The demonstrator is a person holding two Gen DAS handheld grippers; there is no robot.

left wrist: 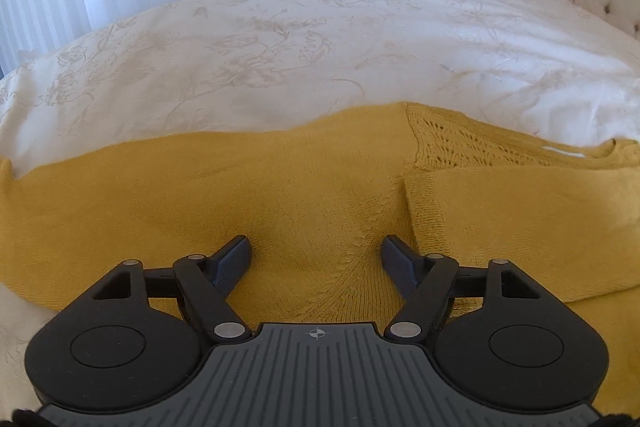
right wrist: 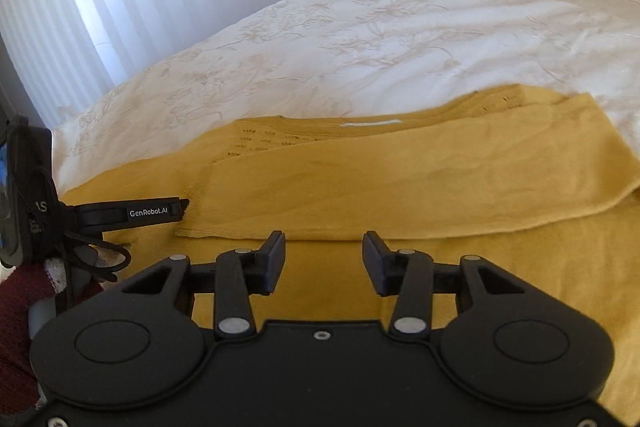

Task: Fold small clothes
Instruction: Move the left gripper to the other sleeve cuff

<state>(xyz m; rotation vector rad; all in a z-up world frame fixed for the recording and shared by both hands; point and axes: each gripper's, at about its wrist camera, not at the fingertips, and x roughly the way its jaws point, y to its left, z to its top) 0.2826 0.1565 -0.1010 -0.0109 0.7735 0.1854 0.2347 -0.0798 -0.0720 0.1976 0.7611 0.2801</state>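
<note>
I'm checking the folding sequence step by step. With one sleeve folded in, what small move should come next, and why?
Probably close the left gripper on the knit beneath it. Both grippers are open and hold nothing; the yellow sweater lies flat on the bedspread, its sleeve already folded across the body. The right gripper sits just short of that sleeve's edge.

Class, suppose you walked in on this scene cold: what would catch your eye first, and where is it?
A mustard-yellow knit sweater lies spread on the white floral bedspread, one sleeve folded across its body. Both the left gripper and the right gripper sit open just above it.
</note>
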